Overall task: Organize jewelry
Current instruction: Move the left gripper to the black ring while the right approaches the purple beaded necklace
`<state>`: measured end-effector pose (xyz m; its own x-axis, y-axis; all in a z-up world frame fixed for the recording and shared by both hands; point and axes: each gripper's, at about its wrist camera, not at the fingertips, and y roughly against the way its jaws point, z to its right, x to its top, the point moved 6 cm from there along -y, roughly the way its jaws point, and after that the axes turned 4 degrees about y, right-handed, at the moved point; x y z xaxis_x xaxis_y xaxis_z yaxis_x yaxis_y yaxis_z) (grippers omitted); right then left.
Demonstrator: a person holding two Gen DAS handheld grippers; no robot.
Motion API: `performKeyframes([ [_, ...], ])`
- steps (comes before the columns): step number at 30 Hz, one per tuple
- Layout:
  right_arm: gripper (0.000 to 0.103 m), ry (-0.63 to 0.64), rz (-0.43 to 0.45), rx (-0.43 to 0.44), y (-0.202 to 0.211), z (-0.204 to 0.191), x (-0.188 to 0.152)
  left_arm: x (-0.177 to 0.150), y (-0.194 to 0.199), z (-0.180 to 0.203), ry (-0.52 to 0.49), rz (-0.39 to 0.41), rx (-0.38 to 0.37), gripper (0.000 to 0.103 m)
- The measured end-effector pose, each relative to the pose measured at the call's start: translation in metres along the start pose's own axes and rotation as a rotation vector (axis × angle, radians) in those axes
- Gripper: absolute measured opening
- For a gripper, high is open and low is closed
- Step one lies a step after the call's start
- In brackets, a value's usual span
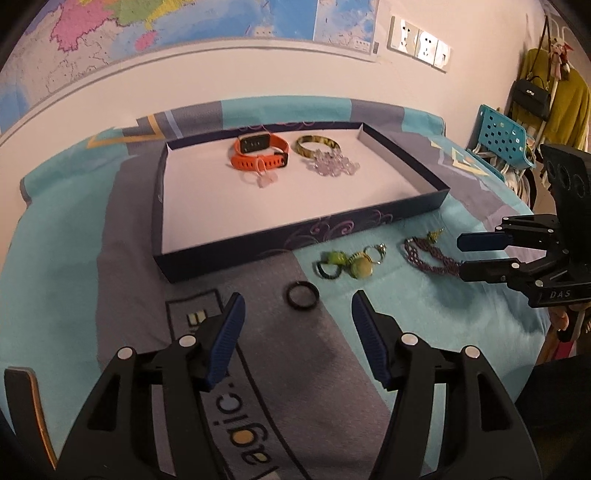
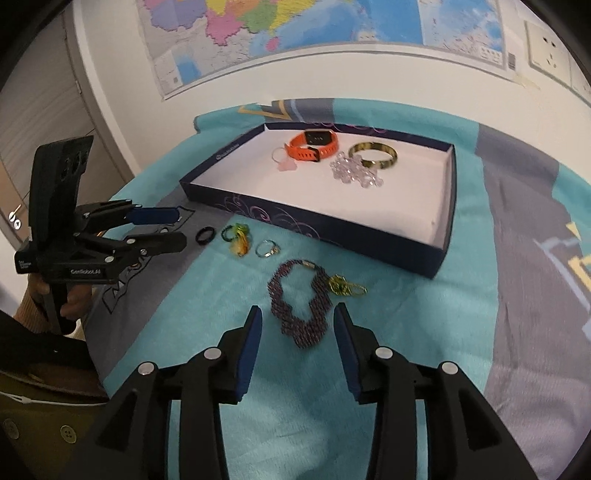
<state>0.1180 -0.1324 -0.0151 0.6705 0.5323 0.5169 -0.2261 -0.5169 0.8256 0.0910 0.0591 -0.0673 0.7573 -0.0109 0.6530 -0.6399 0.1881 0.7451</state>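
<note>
The tray (image 1: 295, 236) holds an orange watch (image 1: 258, 151), a bangle (image 1: 317, 146) and a crystal bracelet (image 1: 334, 164). A black ring (image 1: 302, 294), green rings (image 1: 341, 264) and a beaded necklace (image 2: 301, 314) lie on the blanket (image 1: 66, 258) in front. The left gripper (image 1: 298, 308) and the right gripper (image 2: 298, 321) are both spread wide, holding nothing.

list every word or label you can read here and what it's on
"DAS" on the body of the right tongs, seen from the left wrist view.
"agic." on the grey part of the blanket, its start cut off by the left tongs.
A white label on the left tongs' body: too blurred to read.
White print on the box rim and text on the wall map: too small to read.
</note>
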Motion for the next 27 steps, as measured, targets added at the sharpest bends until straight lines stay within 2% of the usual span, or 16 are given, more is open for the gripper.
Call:
performKeyframes([
  [5, 0.038, -0.014, -0.004, -0.010, -0.005, -0.001, -0.002, 0.000, -0.005, 0.006, -0.006, -0.014, -0.004, 0.056],
  [12, 0.038, -0.020, -0.007, -0.042, -0.015, -0.003, 0.001, -0.002, -0.017, 0.005, 0.023, -0.057, 0.002, 0.044],
  [19, 0.040, 0.009, 0.002, -0.069, -0.021, -0.011, 0.004, -0.001, -0.020, 0.005, 0.023, -0.060, 0.017, 0.040],
  [21, 0.037, 0.019, 0.005, -0.089, -0.022, -0.013, 0.004, -0.001, -0.020, 0.005, 0.017, -0.060, 0.024, 0.039],
  [24, 0.021, 0.025, 0.005, -0.110, -0.022, -0.011, 0.005, 0.000, -0.021, 0.005, 0.014, -0.060, 0.032, 0.036],
  [27, 0.017, 0.013, 0.006, -0.102, -0.021, -0.009, 0.004, 0.000, -0.020, 0.003, 0.022, -0.059, 0.032, 0.032],
])
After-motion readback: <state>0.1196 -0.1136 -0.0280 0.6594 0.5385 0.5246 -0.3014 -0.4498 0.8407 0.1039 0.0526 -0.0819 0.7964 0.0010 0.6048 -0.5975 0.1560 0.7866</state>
